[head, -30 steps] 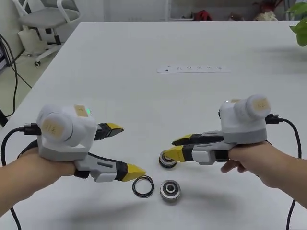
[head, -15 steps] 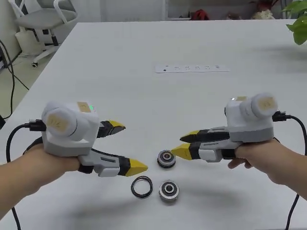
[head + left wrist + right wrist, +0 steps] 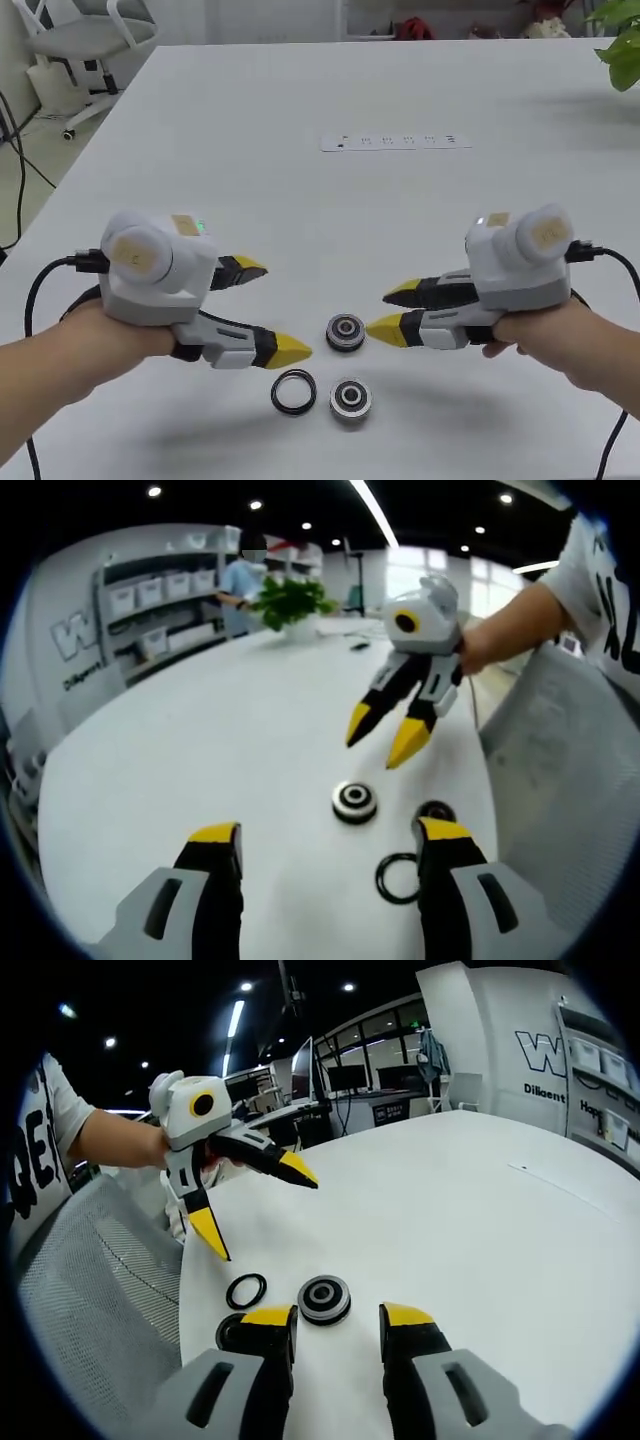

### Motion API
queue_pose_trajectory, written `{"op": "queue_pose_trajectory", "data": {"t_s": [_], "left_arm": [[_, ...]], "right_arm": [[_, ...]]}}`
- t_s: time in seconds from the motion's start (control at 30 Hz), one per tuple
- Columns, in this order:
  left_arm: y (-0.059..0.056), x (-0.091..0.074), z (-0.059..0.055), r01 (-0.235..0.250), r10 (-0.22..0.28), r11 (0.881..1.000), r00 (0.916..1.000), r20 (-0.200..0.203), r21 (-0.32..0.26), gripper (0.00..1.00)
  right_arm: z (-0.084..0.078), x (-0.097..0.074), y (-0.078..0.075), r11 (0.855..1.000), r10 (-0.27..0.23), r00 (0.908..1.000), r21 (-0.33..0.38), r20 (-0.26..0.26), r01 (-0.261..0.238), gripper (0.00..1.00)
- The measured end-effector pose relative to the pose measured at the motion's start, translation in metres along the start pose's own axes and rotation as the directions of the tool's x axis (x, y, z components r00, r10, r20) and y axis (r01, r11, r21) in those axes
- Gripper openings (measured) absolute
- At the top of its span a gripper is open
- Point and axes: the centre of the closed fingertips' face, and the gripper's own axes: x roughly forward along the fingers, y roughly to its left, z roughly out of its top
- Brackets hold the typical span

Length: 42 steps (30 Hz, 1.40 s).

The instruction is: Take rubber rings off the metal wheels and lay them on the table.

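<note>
While both grippers hovered above the white table (image 3: 300,120) in the head view, the task's things lay between them. The far wheel (image 3: 346,331) sat flat, axle upward, between the two sets of yellow tips. The near wheel (image 3: 350,397) lay closer to the person, with a loose rubber ring (image 3: 294,391) flat on the table just to its left. The left gripper (image 3: 270,308) had its fingers spread wide and empty. The right gripper (image 3: 392,310) had its fingers parted less, also holding nothing. Its lower tip was just beside the far wheel, so the right hand looked the nearer one for the next grasp.

From the left gripper view, the left gripper (image 3: 328,832) showed its own wide, empty gap. The far wheel (image 3: 354,802) lay ahead, roughly on the centre line, below the right gripper (image 3: 380,745). The loose rubber ring (image 3: 398,877) lay beside the right-hand finger, which partly hid the near wheel (image 3: 437,811).

From the right gripper view, the far wheel (image 3: 325,1299) lay just beyond the tips of the right gripper (image 3: 337,1317), almost centred in the moderate gap. Its rim looked dark here, so I judged its ring not yet removed. The loose rubber ring (image 3: 246,1290) lay to its left under the left gripper (image 3: 262,1215).
</note>
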Motion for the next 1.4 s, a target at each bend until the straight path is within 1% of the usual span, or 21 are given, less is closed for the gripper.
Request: {"op": "queue_pose_trajectory", "data": {"t_s": [0.33, 0.43, 0.47, 0.63, 0.87, 0.97, 1.13, 1.23, 1.4], "left_arm": [[-0.001, 0.011, -0.003, 0.021, -0.021, 1.000, 0.9997, -0.013, -0.002, 0.70], [-0.001, 0.014, -0.004, 0.024, -0.024, 1.000, 0.9996, -0.017, -0.004, 0.70], [0.001, 0.016, -0.006, 0.025, -0.025, 1.000, 0.9995, -0.018, -0.005, 0.70], [0.003, 0.021, -0.009, 0.029, -0.029, 1.000, 0.9992, -0.027, -0.003, 0.68], [0.000, 0.026, -0.012, 0.039, -0.039, 0.999, 0.9985, -0.038, 0.006, 0.66], [-0.001, 0.029, -0.012, 0.043, -0.042, 0.999, 0.9983, -0.040, 0.012, 0.65], [-0.008, 0.035, -0.012, 0.063, -0.062, 0.998, 0.9970, -0.045, 0.016, 0.63], [-0.009, 0.038, -0.012, 0.066, -0.065, 0.998, 0.9966, -0.050, 0.021, 0.62], [-0.015, 0.041, -0.011, 0.080, -0.079, 0.996, 0.9956, -0.051, 0.024, 0.57]], "right_arm": [[-0.009, 0.005, 0.000, 1.000, 0.008, 0.9997, -0.027, -0.025, -0.009, 0.31], [-0.013, 0.007, -0.001, 0.999, 0.013, 0.9993, -0.037, -0.034, -0.014, 0.31], [-0.013, 0.008, 0.000, 0.999, 0.015, 0.9992, -0.040, -0.036, -0.016, 0.31], [-0.016, 0.012, 0.002, 0.999, 0.024, 0.9988, -0.043, -0.043, -0.026, 0.31], [-0.019, 0.017, 0.003, 0.998, 0.032, 0.9979, -0.051, -0.056, -0.035, 0.30], [-0.020, 0.018, 0.004, 0.998, 0.035, 0.9978, -0.056, -0.056, -0.038, 0.30], [-0.023, 0.022, 0.007, 0.997, 0.044, 0.9969, -0.065, -0.066, -0.048, 0.29], [-0.023, 0.023, 0.008, 0.996, 0.046, 0.9967, -0.069, -0.067, -0.051, 0.29], [-0.023, 0.025, 0.008, 0.996, 0.048, 0.9966, -0.070, -0.067, -0.053, 0.29]]}}
